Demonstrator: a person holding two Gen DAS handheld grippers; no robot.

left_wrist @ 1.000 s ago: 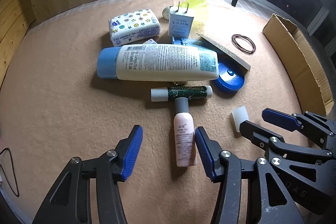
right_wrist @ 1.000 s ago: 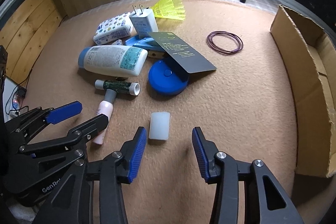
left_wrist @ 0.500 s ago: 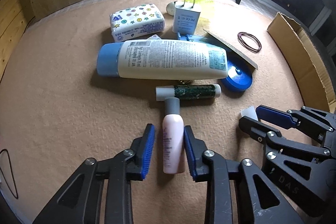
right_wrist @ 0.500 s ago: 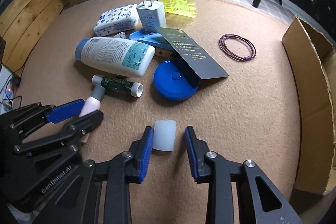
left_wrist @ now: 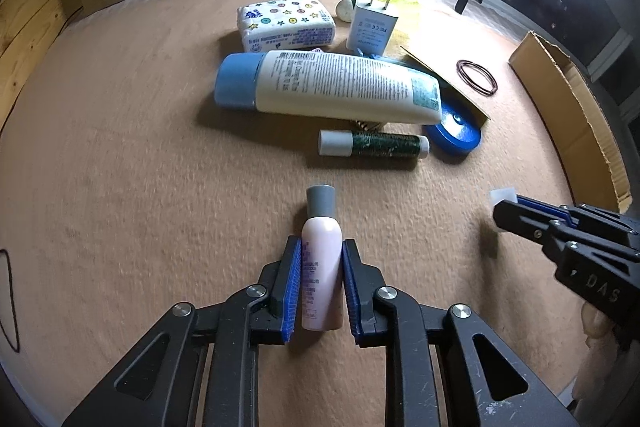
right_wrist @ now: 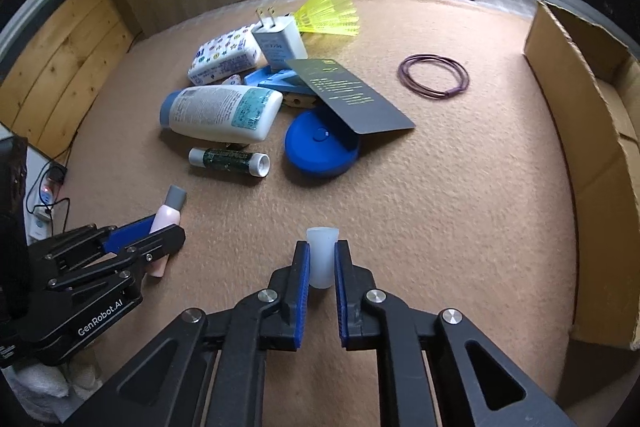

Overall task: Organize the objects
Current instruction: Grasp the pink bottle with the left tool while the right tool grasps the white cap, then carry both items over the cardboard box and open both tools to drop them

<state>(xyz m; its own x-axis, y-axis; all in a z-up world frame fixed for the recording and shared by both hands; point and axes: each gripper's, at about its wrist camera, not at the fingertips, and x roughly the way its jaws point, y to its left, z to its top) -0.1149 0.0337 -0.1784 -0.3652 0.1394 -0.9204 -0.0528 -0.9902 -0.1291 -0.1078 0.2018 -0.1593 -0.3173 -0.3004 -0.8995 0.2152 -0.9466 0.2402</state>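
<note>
Now the left gripper (left_wrist: 322, 283) pinches the pink bottle (left_wrist: 322, 267), which lies on the carpet (left_wrist: 120, 187) lengthwise along the fingers, grey cap pointing away. The right gripper (right_wrist: 322, 267) pinches the small white cap (right_wrist: 322, 259), with the cardboard box (right_wrist: 592, 155) on its right. Both jaws (spread wide a second ago) have just been closing, and the bottle now sits apart from the green tube (left_wrist: 374, 145).

Lotion bottle (left_wrist: 328, 89) behind tube (left_wrist: 374, 144); disc (left_wrist: 454, 131) right of tube; cardboard box (right_wrist: 592, 147) far right.
</note>
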